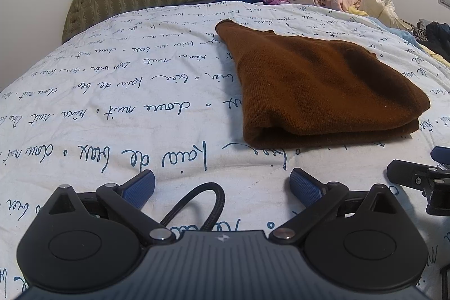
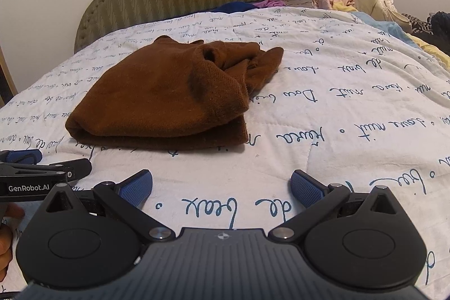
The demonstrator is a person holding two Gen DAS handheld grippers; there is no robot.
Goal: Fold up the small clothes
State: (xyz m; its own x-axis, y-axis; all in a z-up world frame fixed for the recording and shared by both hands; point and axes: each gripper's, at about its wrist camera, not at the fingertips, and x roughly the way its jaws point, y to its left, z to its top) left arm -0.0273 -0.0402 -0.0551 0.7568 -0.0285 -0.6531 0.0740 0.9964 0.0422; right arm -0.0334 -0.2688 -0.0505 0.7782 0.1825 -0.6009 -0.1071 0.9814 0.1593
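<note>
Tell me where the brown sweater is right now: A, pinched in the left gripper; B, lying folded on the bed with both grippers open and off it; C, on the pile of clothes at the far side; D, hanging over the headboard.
B: the brown sweater lies folded on the bedspread, ahead of the left gripper and right gripper, both open and holding nothing.

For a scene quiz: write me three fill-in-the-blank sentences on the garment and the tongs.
1. The folded garment is ____ in colour.
2. Both the left tongs and the right tongs are ____.
3. The garment lies on a white quilt printed with blue ____.

Missing words: brown; open; handwriting
</note>
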